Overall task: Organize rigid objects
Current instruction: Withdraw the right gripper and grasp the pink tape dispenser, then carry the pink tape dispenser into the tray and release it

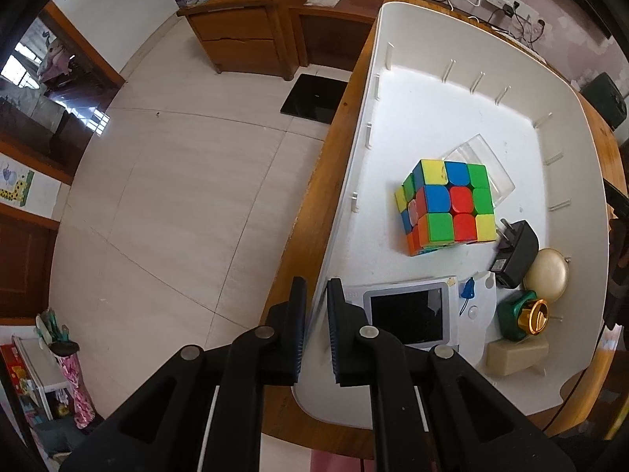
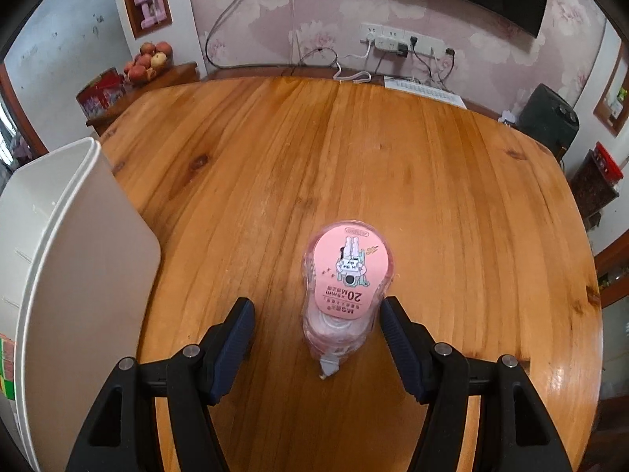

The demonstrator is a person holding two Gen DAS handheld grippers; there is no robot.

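Note:
A white bin (image 1: 570, 181) stands on the wooden table (image 1: 310, 212). My left gripper (image 1: 316, 301) points steeply down and is shut on the bin's near wall, with one finger outside it and one inside. In the bin lie a colourful puzzle cube (image 1: 448, 206), a clear plastic box (image 1: 483, 161), a black plug adapter (image 1: 515, 253), a round beige case (image 1: 546, 275), a green and gold piece (image 1: 523, 312), a beige block (image 1: 515, 356) and a small screen toy (image 1: 409, 314). In the right wrist view a pink correction tape pack (image 2: 346, 275) lies on the table (image 2: 354, 137). My right gripper (image 2: 316, 314) is open and straddles its near end.
The bin's outer wall (image 2: 78, 255) rises at the left of the right wrist view, a hand's width from the pack. A wooden cabinet (image 1: 243, 35) and a black floor scale (image 1: 312, 98) stand on the tiled floor beyond the table's left edge. Cables and a power strip (image 2: 389, 45) run along the back wall.

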